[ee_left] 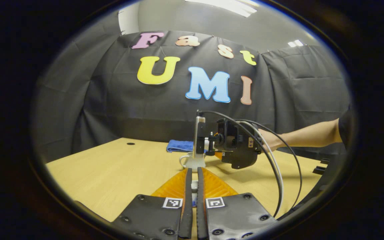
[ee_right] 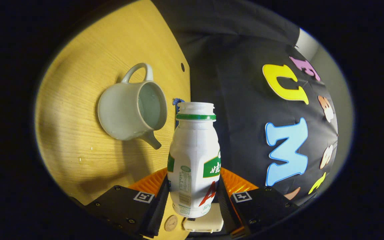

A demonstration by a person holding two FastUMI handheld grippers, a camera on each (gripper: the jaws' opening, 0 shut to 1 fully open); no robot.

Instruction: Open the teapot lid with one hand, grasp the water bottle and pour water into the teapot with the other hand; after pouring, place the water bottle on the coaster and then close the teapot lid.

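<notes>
Setting: booth with black cloth wall and a pale wooden table (ee_left: pixel 112 166).

Left gripper view:
- Left gripper (ee_left: pixel 194 173), at 6 o'clock. Fingers nearly together with a small pale item between them; it is too hidden to identify, and whether the fingers press on it cannot be told.
- Teapot (ee_left: pixel 188 161), white, standing on the table just past the fingertips, near centre.
- Blue cloth (ee_left: pixel 179 145), folded, behind the teapot at about 11 o'clock from it.
- Right gripper's body with cables, at 3 o'clock from the teapot, held by a hand (ee_left: pixel 272 141) with a bare forearm reaching in from the right edge.

Right gripper view (camera rolled sideways, table at 9 o'clock):
- Right gripper (ee_right: pixel 193 196), at 6 o'clock, both fingers pressed on the lower sides of the bottle.
- Bottle (ee_right: pixel 194 160), white plastic, green neck ring, no cap, mouth pointing to 12 o'clock.
- Teapot (ee_right: pixel 128 115), lid off, opening facing the bottle, pale inside; spout at 5 o'clock, handle at 12 o'clock. It sits apart from the bottle mouth, at 9 o'clock from it.
</notes>
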